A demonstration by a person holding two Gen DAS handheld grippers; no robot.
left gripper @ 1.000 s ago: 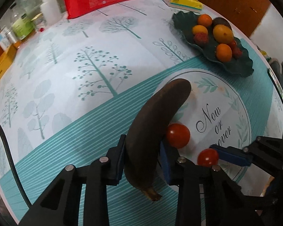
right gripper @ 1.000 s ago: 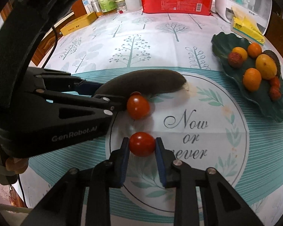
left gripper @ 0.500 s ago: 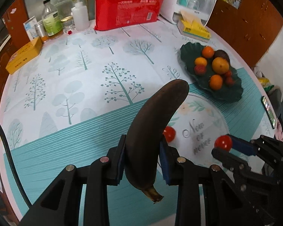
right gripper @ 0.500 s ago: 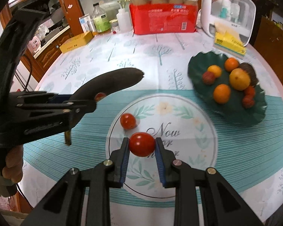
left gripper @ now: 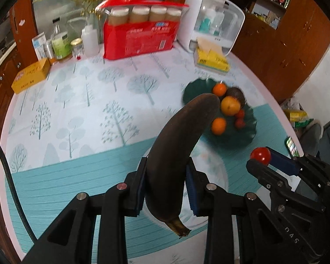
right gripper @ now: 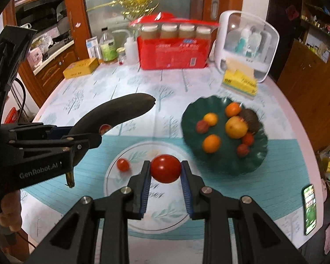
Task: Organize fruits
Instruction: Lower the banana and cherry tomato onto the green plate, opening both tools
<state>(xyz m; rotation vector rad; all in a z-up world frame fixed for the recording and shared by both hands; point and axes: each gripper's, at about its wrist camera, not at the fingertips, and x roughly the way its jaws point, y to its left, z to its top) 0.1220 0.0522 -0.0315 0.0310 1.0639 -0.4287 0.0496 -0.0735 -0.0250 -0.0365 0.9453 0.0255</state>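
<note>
My left gripper (left gripper: 165, 189) is shut on a dark, overripe banana (left gripper: 178, 145), held well above the table with its stem end hanging low. In the right wrist view the same banana (right gripper: 116, 114) sticks out of the left gripper (right gripper: 77, 137) at the left. My right gripper (right gripper: 165, 176) is shut on a red tomato (right gripper: 165, 168), also lifted; that tomato (left gripper: 260, 155) shows at the right of the left wrist view. A second, smaller tomato (right gripper: 123, 165) lies on the round print of the tablecloth. A dark green leaf-shaped plate (right gripper: 191, 127) with several fruits sits to the right.
At the table's far edge stand a red package (right gripper: 173, 52) with jars, a white dispenser box (right gripper: 246, 44), bottles (right gripper: 109, 48), a yellow box (right gripper: 80, 68) and a yellow tissue pack (right gripper: 239, 82). A phone (right gripper: 309, 211) lies near the right edge. A person's hand (right gripper: 10, 213) holds the left gripper.
Both grippers have risen from the table, carrying the banana and the tomato up. The table looks smaller and farther away, and the small tomato stays on the cloth.
</note>
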